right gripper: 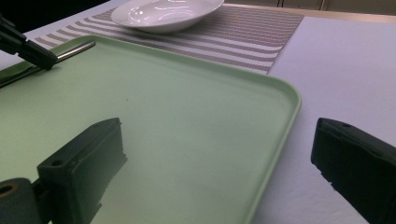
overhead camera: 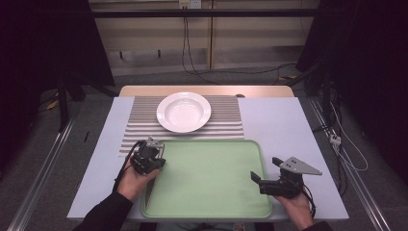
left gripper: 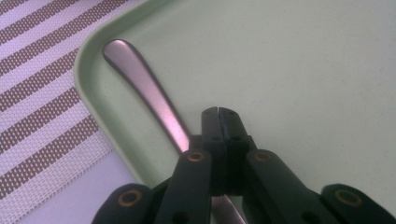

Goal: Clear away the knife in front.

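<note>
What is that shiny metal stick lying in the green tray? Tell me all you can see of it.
It looks like the handle of a piece of metal cutlery: slim, smooth, brushed silver, widening to a rounded end. It lies flat in the green tray, along its left wall, rounded end near the far left corner. The other end runs under the left gripper, so spoon, fork or knife cannot be told. The jaws are shut, tips just above it; whether they touch it is unclear.
</note>
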Action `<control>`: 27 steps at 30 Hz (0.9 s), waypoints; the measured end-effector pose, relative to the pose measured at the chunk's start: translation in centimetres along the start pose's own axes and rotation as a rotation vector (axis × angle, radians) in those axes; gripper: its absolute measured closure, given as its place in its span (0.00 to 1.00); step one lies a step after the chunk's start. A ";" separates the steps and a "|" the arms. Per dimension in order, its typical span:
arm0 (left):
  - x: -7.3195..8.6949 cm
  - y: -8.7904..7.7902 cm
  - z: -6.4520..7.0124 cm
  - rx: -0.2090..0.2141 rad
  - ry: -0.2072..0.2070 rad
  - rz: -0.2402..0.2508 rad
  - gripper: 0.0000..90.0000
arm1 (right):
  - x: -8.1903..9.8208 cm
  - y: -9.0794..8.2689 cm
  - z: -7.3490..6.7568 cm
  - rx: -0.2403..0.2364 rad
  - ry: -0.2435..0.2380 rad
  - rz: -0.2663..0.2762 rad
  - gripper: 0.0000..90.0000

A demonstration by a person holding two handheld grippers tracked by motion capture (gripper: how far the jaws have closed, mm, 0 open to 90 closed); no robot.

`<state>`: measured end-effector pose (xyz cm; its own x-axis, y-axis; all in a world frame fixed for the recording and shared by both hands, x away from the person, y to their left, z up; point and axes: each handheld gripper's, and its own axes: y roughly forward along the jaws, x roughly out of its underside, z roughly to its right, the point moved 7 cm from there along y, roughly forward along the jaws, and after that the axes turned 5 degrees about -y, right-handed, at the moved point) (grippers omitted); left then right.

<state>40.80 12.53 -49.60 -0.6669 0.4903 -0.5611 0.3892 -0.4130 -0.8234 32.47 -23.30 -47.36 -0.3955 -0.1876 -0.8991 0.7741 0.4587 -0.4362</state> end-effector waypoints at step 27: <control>-0.1 -0.5 0.1 0.052 -0.019 0.091 0.60 | 0.0 0.0 0.0 0.004 -0.001 -0.001 0.03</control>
<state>40.58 12.63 -49.09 -0.6424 0.4351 -0.6310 0.4149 -0.4948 -0.7636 32.44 -23.30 -47.35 -0.3959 -0.1889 -0.8987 0.7755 0.4553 -0.4373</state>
